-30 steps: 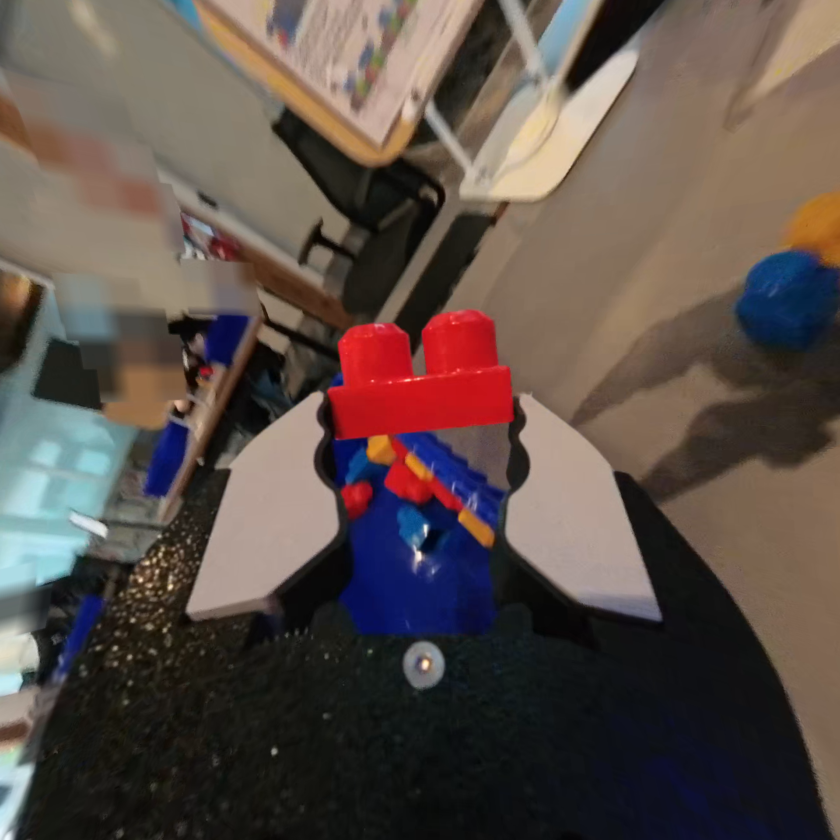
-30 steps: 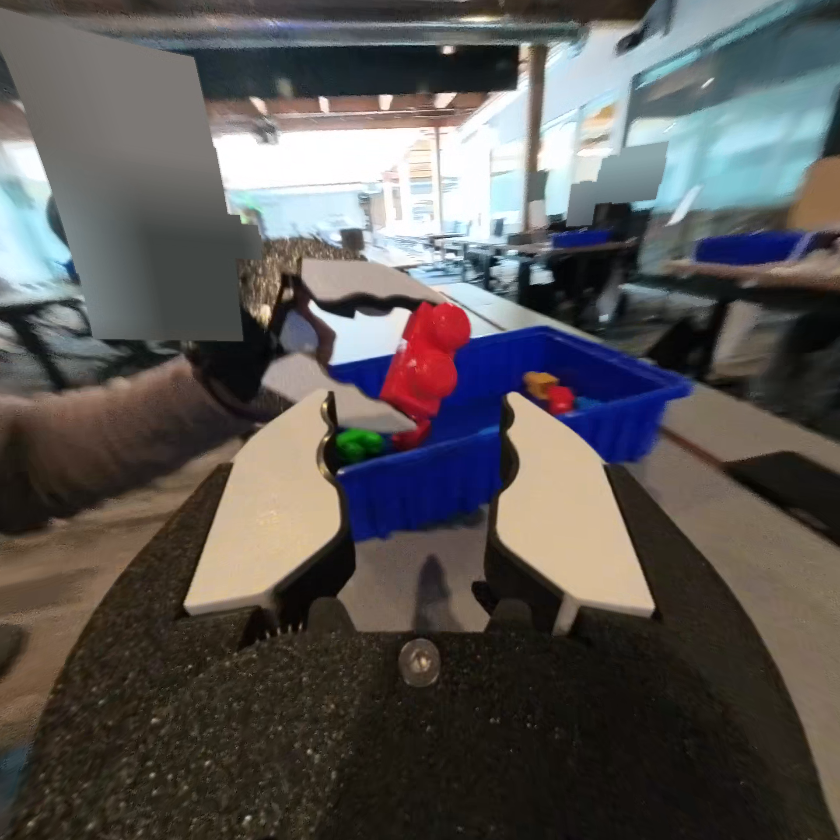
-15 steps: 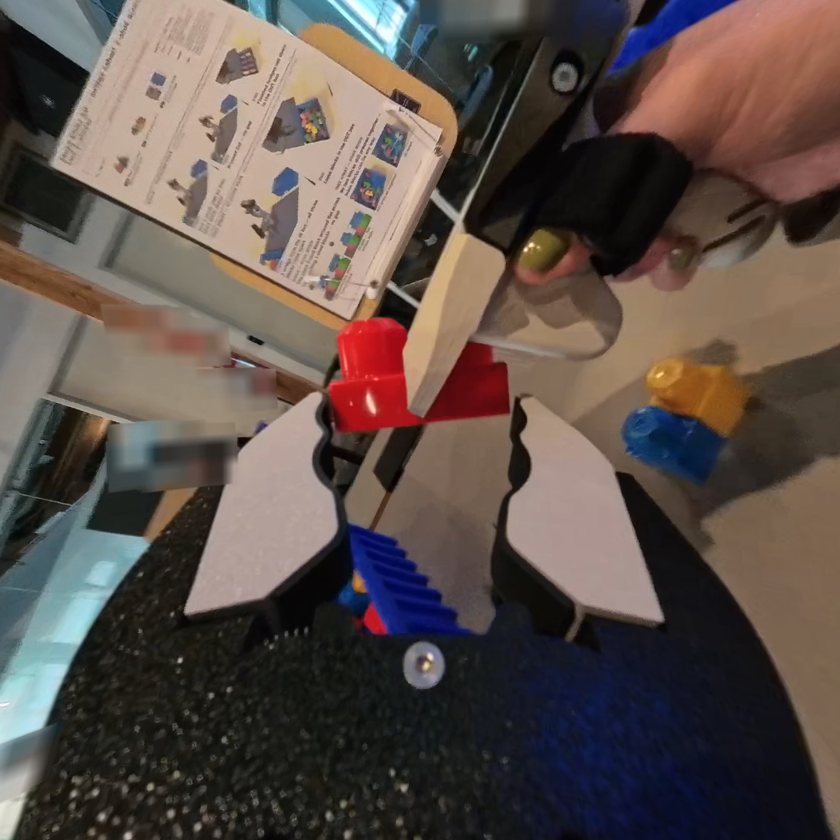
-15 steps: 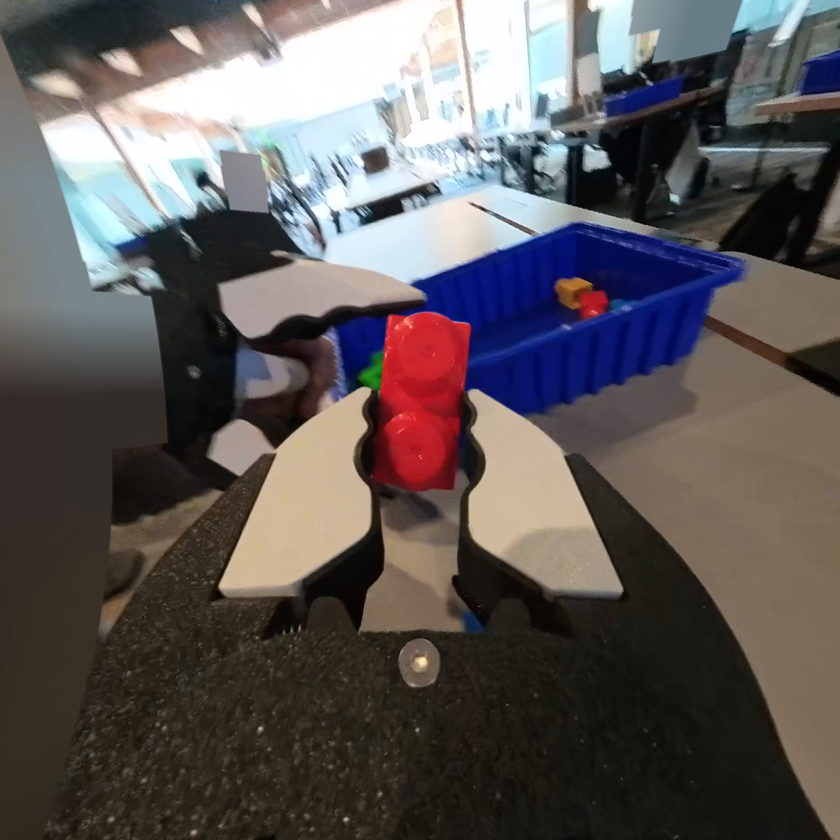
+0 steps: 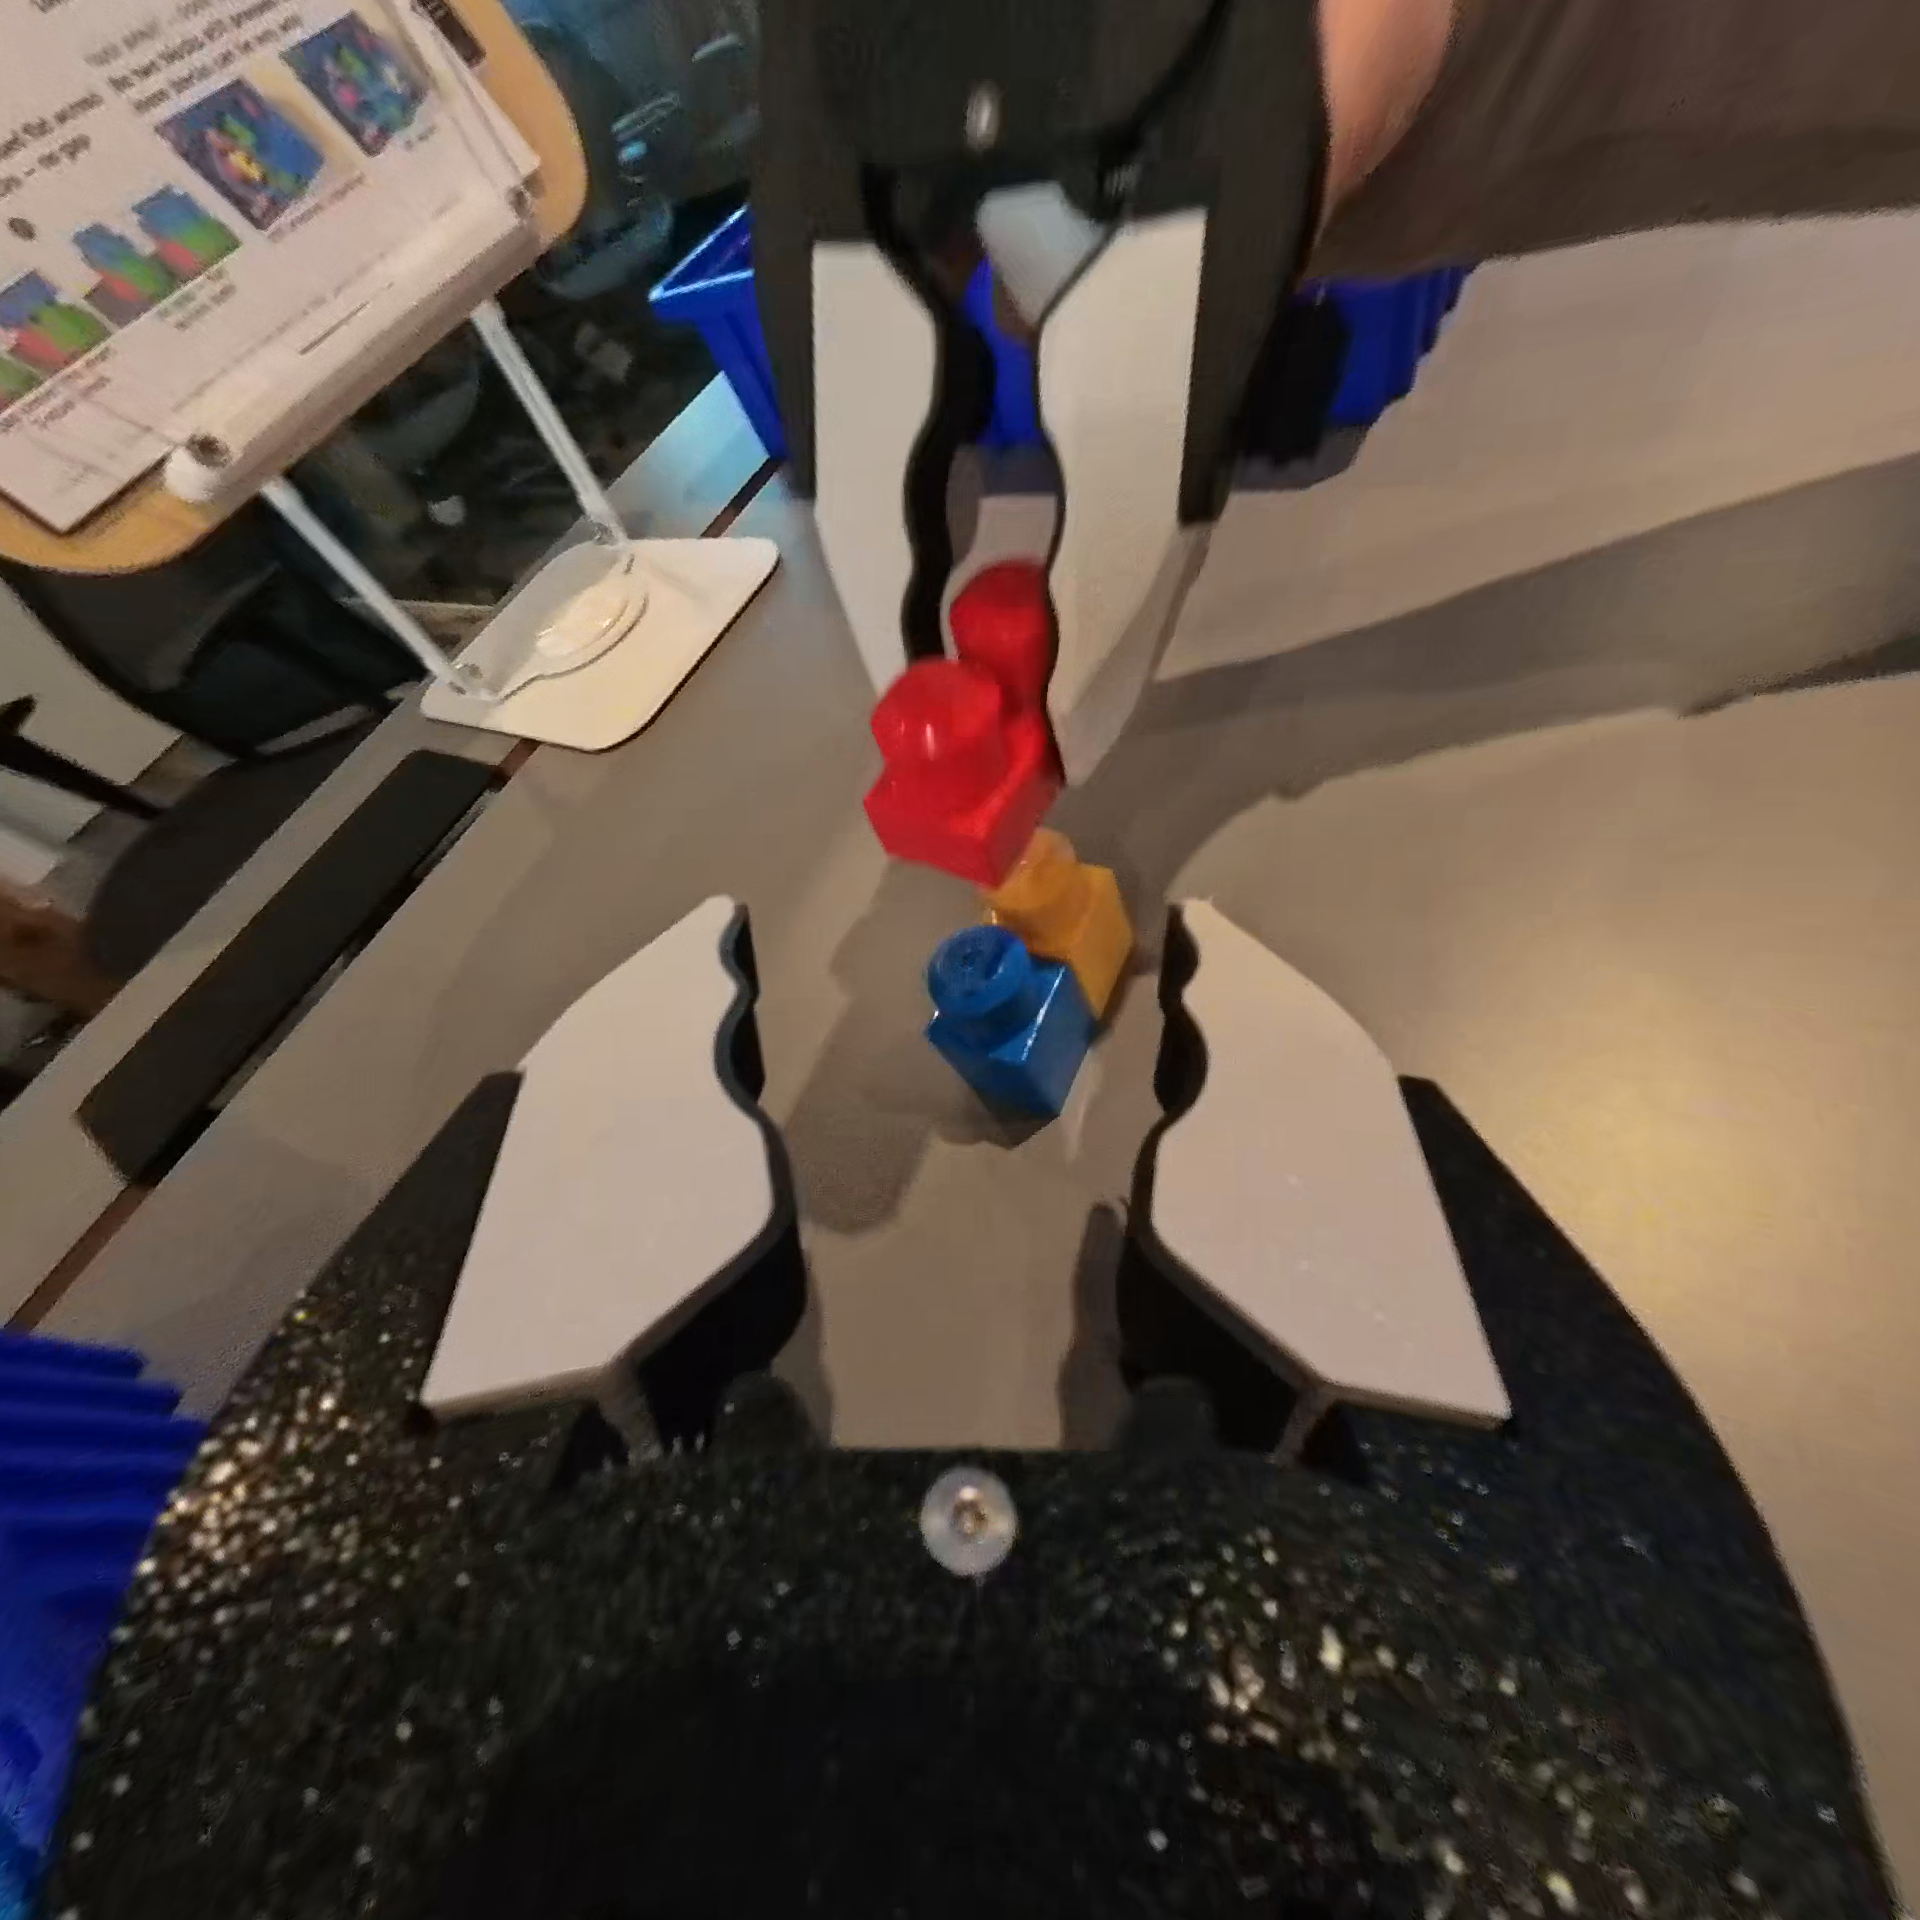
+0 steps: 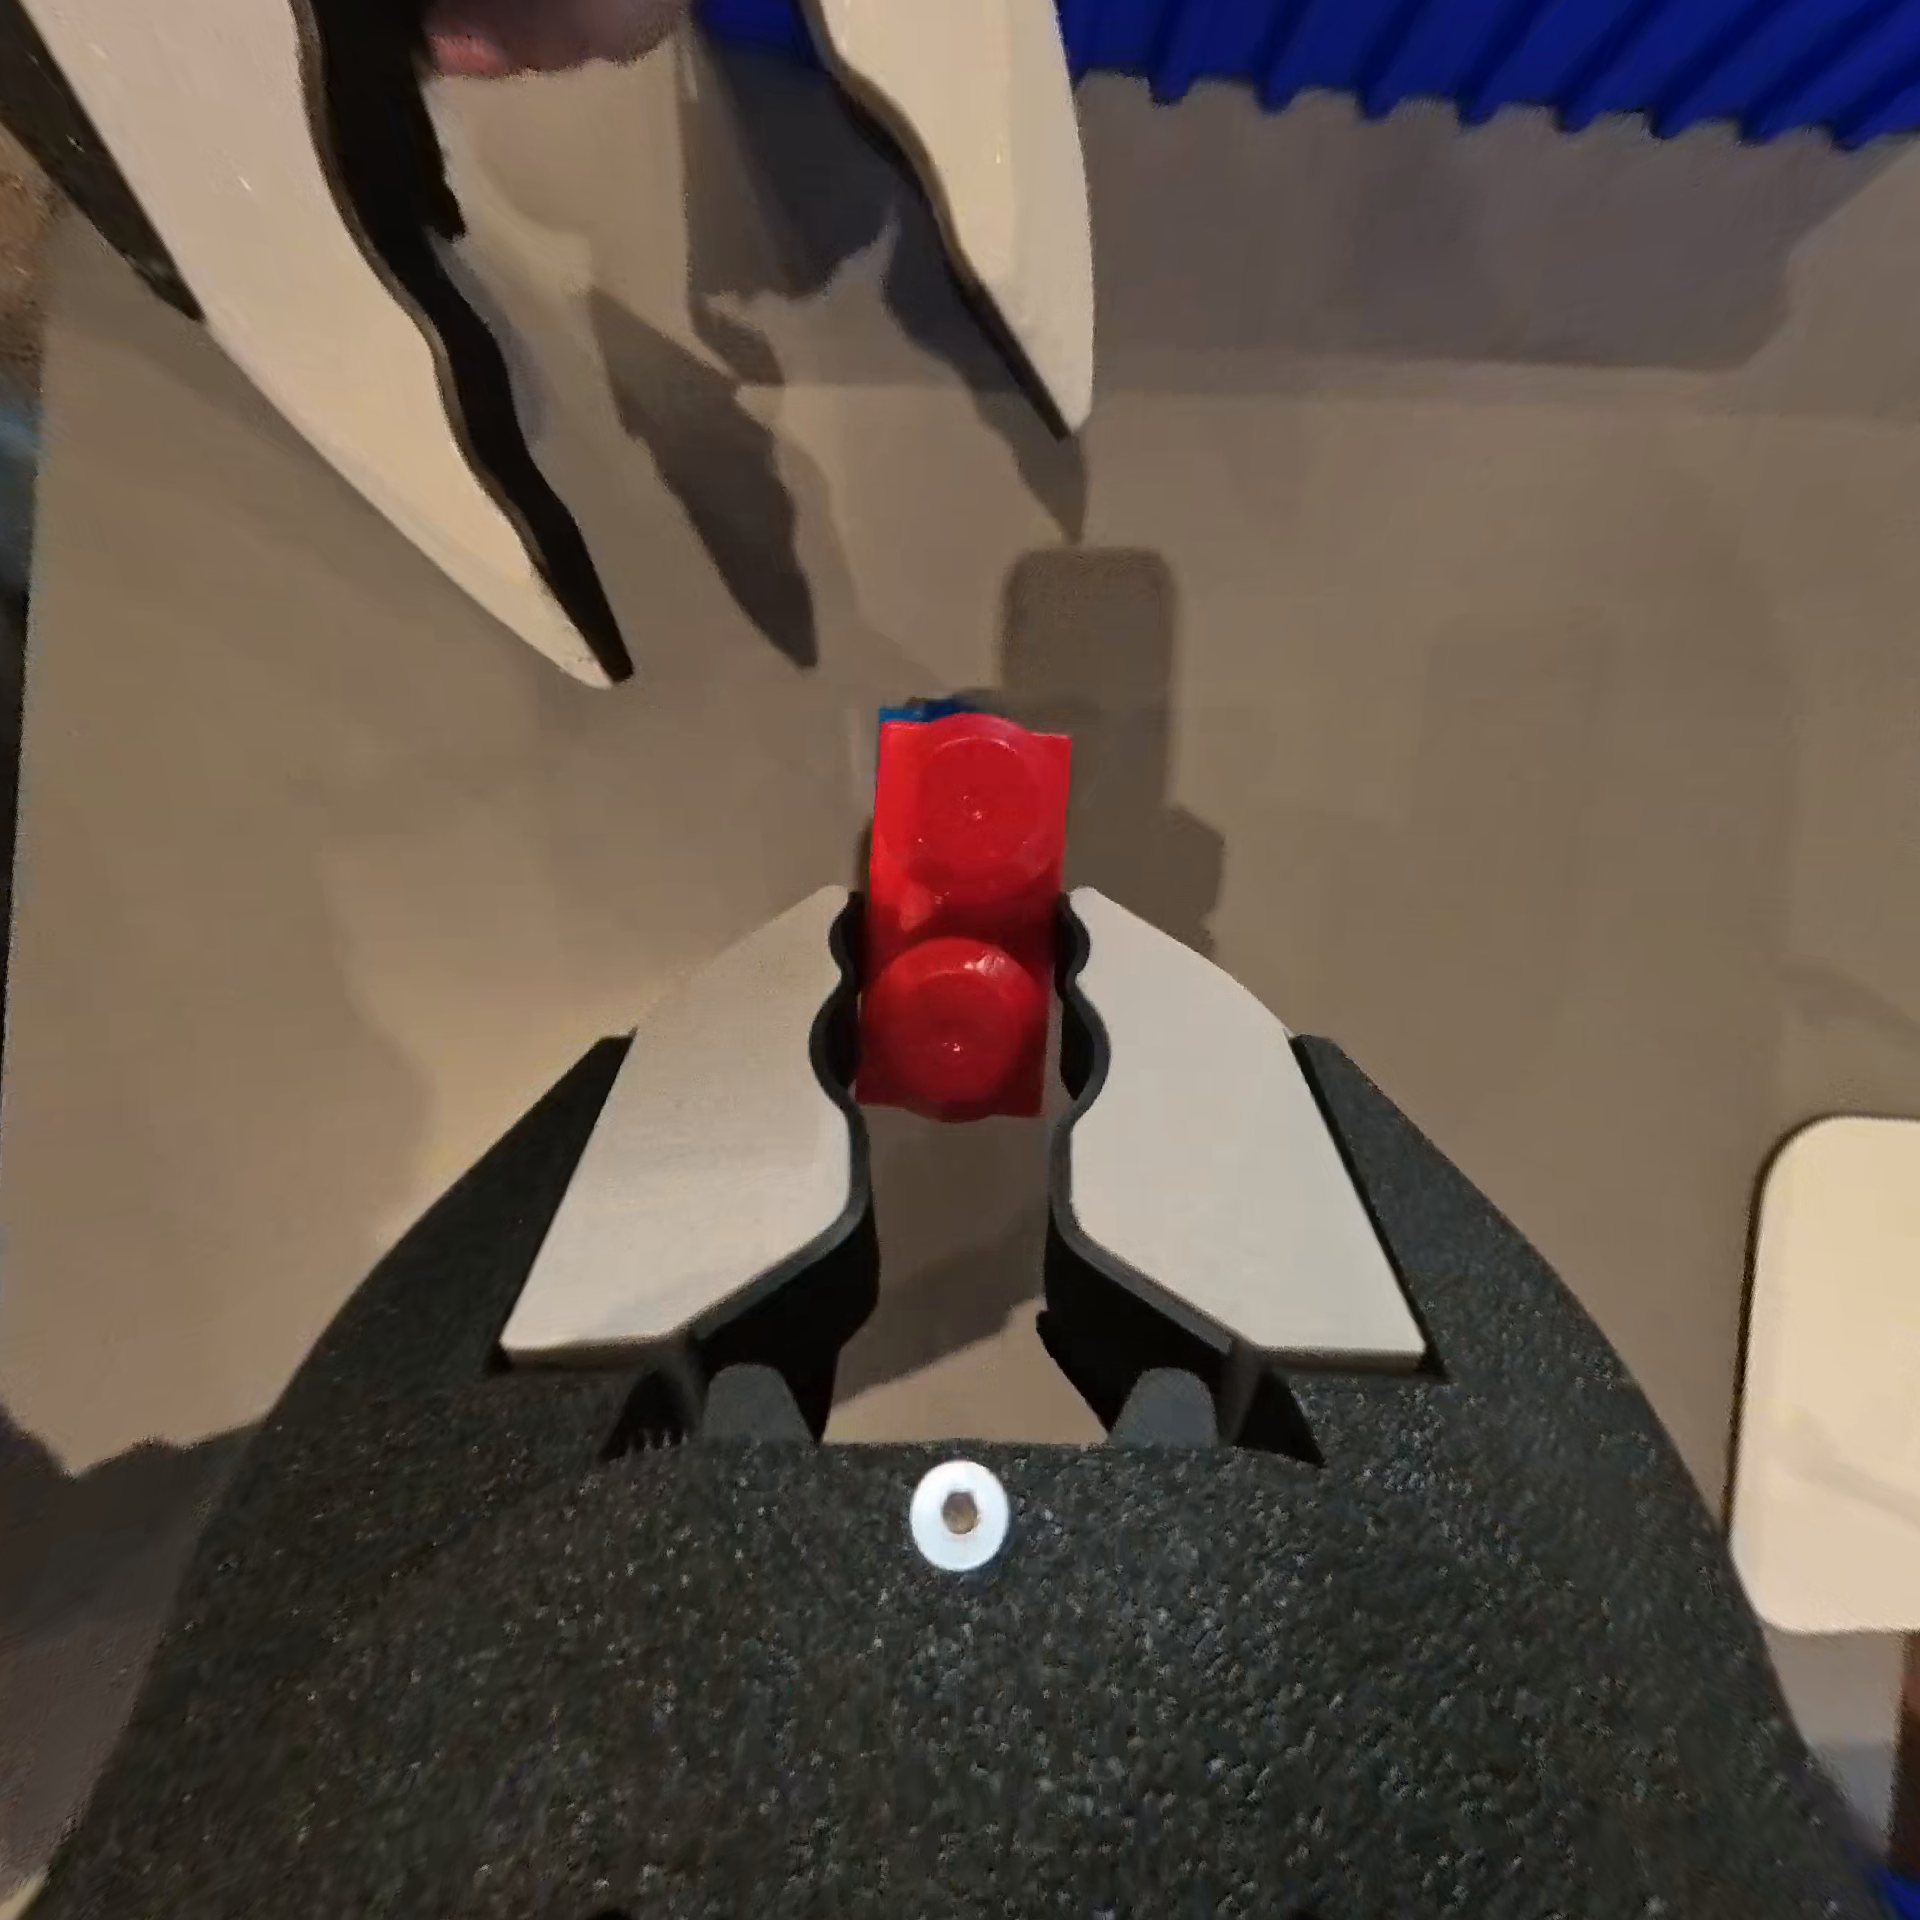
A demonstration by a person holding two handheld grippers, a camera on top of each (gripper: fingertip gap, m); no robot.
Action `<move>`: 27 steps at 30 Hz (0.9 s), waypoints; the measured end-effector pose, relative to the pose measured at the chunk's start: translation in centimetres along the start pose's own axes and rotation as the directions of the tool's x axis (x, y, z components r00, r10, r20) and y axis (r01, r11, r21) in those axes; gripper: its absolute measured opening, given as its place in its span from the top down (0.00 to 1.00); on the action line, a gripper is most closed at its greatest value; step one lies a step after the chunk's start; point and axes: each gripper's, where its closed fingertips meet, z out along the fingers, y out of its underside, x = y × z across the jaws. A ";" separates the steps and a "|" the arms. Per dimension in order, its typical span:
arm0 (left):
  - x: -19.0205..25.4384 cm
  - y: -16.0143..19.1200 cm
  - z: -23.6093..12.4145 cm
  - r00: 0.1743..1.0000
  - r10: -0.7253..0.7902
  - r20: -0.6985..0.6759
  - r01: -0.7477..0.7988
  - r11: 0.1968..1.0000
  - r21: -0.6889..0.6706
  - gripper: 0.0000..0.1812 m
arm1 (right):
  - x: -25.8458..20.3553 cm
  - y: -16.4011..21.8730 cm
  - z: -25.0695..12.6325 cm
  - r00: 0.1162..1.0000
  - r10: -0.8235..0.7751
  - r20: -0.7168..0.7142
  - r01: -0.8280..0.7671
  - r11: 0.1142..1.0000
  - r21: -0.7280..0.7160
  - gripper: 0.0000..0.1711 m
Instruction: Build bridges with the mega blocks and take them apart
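Observation:
My right gripper [image 6: 958, 904] is shut on a red two-stud block [image 6: 971, 810] and points down at the grey table [image 6: 1455, 727]. In the left wrist view it [image 5: 982, 717] comes in from the top and holds the red block [image 5: 961, 779] just above a yellow block [image 5: 1070, 925] and a blue block [image 5: 1003, 1029], which stand side by side on the table [image 5: 1558, 935]. My left gripper [image 5: 958, 920] is open and empty, its fingers on either side of these two blocks. It also shows open at the top of the right wrist view [image 6: 836, 551].
A blue bin [image 6: 1455, 62] lies along the far table edge, and it shows at the lower left of the left wrist view [image 5: 62, 1507]. An instruction sheet [image 5: 208, 260] stands on a clear stand with a white base [image 5: 603, 655] [image 6: 1849, 1371]. Tip to tip, the grippers are about 6 cm apart.
The left gripper let go of the red block and the right gripper took it. Both grippers swung down toward the table, and the red block now hangs over the yellow and blue blocks.

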 end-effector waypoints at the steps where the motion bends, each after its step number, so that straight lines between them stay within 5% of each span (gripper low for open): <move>1: 0.0 -0.1 -0.1 1.000 -0.006 -0.027 0.006 1.000 -0.001 0.61 | 0.0 -0.2 0.4 1.000 -0.005 0.009 0.005 1.000 -0.011 0.80; 10: -0.6 -0.4 -0.7 0.986 -0.080 -0.148 0.073 0.996 -0.051 0.71 | -0.2 -0.7 2.1 0.999 -0.005 0.049 0.006 1.000 -0.021 0.80; 27: -0.5 1.6 1.3 0.968 -0.167 -0.188 0.134 0.975 -0.177 0.71 | -0.6 0.0 3.8 0.995 -0.054 0.085 0.054 0.999 0.003 0.79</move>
